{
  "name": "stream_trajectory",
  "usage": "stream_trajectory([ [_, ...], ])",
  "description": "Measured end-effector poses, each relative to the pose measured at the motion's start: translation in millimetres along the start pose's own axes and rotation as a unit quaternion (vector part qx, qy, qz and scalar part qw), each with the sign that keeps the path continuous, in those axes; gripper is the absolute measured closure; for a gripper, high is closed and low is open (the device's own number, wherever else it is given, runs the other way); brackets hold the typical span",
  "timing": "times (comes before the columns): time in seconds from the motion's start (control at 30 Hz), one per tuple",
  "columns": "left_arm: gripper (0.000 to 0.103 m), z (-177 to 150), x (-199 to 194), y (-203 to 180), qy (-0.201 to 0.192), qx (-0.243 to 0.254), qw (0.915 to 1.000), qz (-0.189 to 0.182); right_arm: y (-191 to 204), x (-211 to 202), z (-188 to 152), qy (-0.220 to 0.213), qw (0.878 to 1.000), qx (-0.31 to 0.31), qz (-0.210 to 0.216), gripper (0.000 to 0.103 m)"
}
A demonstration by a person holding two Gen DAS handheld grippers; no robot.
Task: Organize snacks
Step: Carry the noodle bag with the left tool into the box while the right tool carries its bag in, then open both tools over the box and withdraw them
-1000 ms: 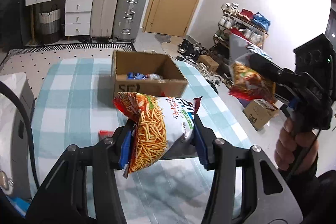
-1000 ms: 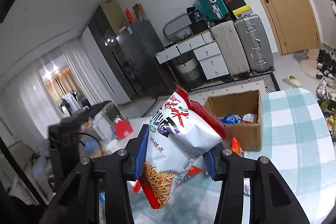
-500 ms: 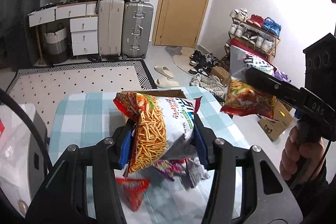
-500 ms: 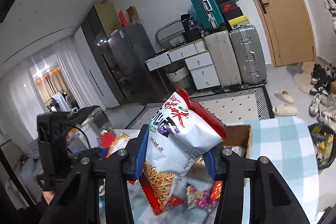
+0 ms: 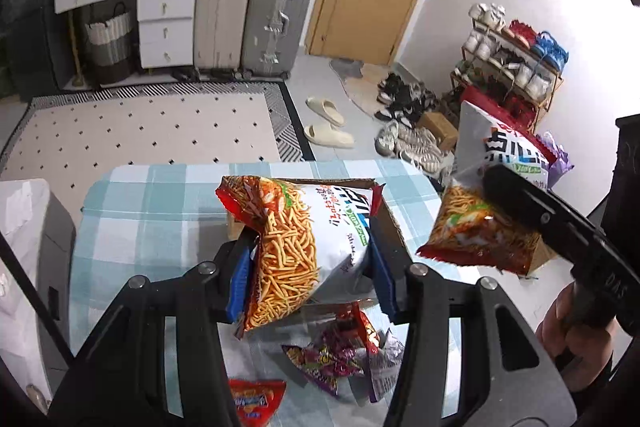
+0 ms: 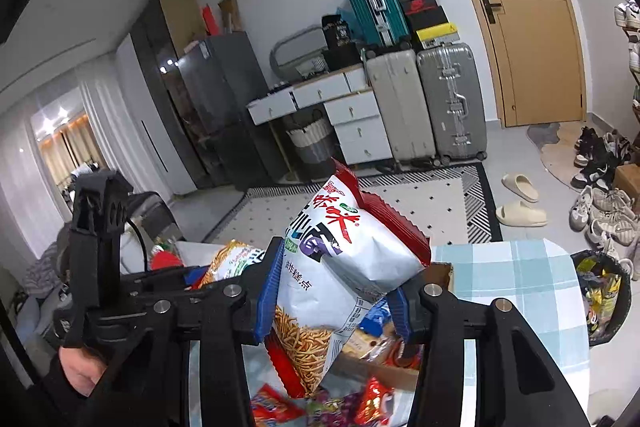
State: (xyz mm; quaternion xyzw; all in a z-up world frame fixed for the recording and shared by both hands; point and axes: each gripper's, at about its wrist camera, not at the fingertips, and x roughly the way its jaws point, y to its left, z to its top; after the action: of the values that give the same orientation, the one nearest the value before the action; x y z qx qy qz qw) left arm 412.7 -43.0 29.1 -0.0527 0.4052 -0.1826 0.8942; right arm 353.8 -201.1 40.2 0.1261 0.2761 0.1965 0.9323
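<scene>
My left gripper [image 5: 310,269] is shut on a red and white bag of fried noodle sticks [image 5: 296,243], held above the checked tablecloth [image 5: 152,215]. My right gripper [image 6: 332,301] is shut on a second, matching bag [image 6: 344,267]; this bag also shows at the right of the left wrist view [image 5: 484,211]. The cardboard box [image 5: 390,227] lies behind and under the left bag, mostly hidden. In the right wrist view its edge [image 6: 440,273] and some packets inside it show below the bag.
Loose snack packets lie on the cloth near me: purple ones [image 5: 336,355] and a red one [image 5: 256,399]. A bin with wrappers [image 6: 600,295] stands right of the table. Suitcases [image 5: 276,19], drawers, shoes and slippers fill the floor beyond.
Both grippers have moved up and forward with their bags; the box has slid under the left bag, and loose packets near the table's front have come into view.
</scene>
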Motion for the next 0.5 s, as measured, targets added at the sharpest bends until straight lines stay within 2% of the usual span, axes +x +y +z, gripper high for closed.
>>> stream_trajectory([
  [0.2,0.056,8.0,67.6,17.3,0.042,-0.038,0.9984,-0.002,-20.8,47.0,-6.5,0.031,0.999,-0.011,-0.035,0.057],
  [0.3,0.056,7.2,92.7,19.9,0.052,-0.033,0.9981,0.007,-32.4,71.6,-12.6,0.051,0.997,-0.020,-0.047,0.057],
  [0.4,0.056,4.2,111.7,26.0,0.058,-0.043,0.9974,-0.001,-45.3,93.6,-17.8,0.066,0.996,-0.024,-0.060,0.057],
  [0.5,0.056,0.0,132.1,30.7,0.085,-0.035,0.9958,0.002,-55.3,114.1,-23.6,0.083,0.994,-0.030,-0.072,0.057],
])
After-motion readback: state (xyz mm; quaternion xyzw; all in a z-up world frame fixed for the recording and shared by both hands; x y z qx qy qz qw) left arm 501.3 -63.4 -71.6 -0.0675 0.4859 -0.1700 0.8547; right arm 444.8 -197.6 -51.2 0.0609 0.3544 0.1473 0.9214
